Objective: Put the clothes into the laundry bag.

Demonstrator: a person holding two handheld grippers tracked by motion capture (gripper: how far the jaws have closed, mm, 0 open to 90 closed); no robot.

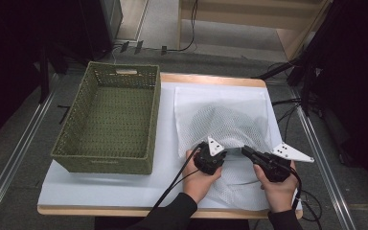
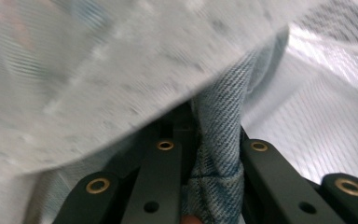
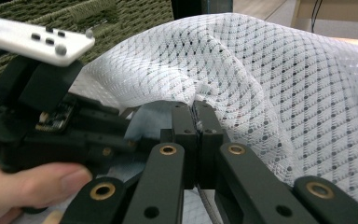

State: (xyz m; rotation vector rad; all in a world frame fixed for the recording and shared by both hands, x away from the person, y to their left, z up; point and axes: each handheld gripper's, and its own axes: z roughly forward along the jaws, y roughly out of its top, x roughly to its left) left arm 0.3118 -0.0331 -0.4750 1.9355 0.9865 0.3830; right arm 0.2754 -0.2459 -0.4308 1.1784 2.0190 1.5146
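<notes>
Working at the lower right of the high view, we have both tools at the near edge of the white mesh bag (image 1: 230,124), which lies on the table (image 1: 100,189) right of the green basket (image 1: 110,120). Our left gripper (image 2: 216,154) is clenched on a fold of blue denim (image 2: 219,140) under the mesh. Our right gripper (image 3: 196,126) is pinched tight on the bag's edge, jaws pressed together

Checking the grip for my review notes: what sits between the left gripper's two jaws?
In the left gripper view, a fold of blue denim is pinched between the jaws of the left gripper, under the white mesh bag.
</notes>
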